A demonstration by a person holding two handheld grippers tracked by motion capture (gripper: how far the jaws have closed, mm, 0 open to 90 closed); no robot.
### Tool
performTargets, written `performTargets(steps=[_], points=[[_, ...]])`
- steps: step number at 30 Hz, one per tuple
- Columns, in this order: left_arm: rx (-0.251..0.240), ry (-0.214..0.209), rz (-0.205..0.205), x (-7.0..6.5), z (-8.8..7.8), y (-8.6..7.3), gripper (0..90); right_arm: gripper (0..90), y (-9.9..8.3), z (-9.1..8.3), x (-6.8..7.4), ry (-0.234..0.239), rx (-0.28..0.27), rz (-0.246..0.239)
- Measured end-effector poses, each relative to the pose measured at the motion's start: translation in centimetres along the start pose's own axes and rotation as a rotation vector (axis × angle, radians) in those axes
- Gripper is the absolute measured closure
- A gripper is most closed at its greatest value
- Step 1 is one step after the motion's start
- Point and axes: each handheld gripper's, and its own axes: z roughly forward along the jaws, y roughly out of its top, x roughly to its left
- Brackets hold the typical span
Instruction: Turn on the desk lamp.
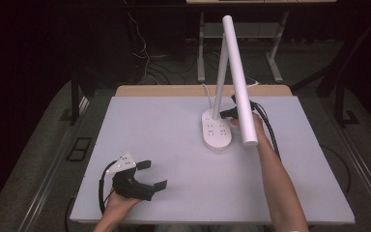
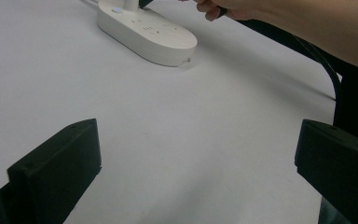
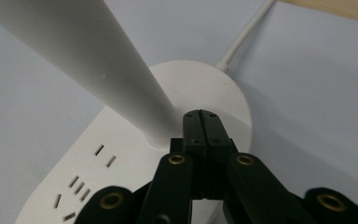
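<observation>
- The right gripper (image 3: 203, 122) has its jaws pressed together, empty, their tips at the foot of the lamp (image 3: 121, 100) stem, over its white base.
- The left gripper (image 1: 149, 175) rests spread wide, well apart from the lamp.

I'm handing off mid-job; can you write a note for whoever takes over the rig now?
Right claw: shut, empty, tips at the foot of the lamp stem, above the white base.
Left claw: open, empty, resting on the table at its near left.
Lamp stands far right of centre, cord running off behind.
Done: right claw brought to the base.
Left: probably pressing its button; unconfirmed.
</observation>
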Motion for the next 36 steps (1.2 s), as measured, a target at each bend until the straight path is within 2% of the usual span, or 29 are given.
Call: performTargets(steps=[4, 8, 17, 19, 26, 36], points=[[0.004, 0.000, 0.003, 0.0, 0.0, 0.0, 0.0, 89.9, 0.0, 0.0, 0.2, -0.002, -0.004, 0.010], [-0.001, 0.001, 0.000, 0.1, -0.1, 0.0, 0.0, 89.7, 0.2, -0.2, 0.5, -0.020, 0.016, -0.012], [0.000, 0.000, -0.003, 0.0, 0.0, 0.0, 0.0, 89.7, 0.2, -0.8, 0.6, -0.032, 0.017, -0.015], [0.000, 0.000, -0.002, 0.0, 0.0, 0.0, 0.0, 89.7, 0.3, -1.2, 0.6, -0.037, 0.011, -0.032], [0.002, -0.001, 0.003, -0.1, 0.0, 0.0, 0.0, 89.7, 0.6, -2.4, 1.2, -0.024, 0.003, -0.022], [0.005, -0.003, 0.005, -0.1, 0.1, 0.0, 0.0, 89.7, 0.7, -4.8, 2.4, -0.024, -0.014, -0.064]])
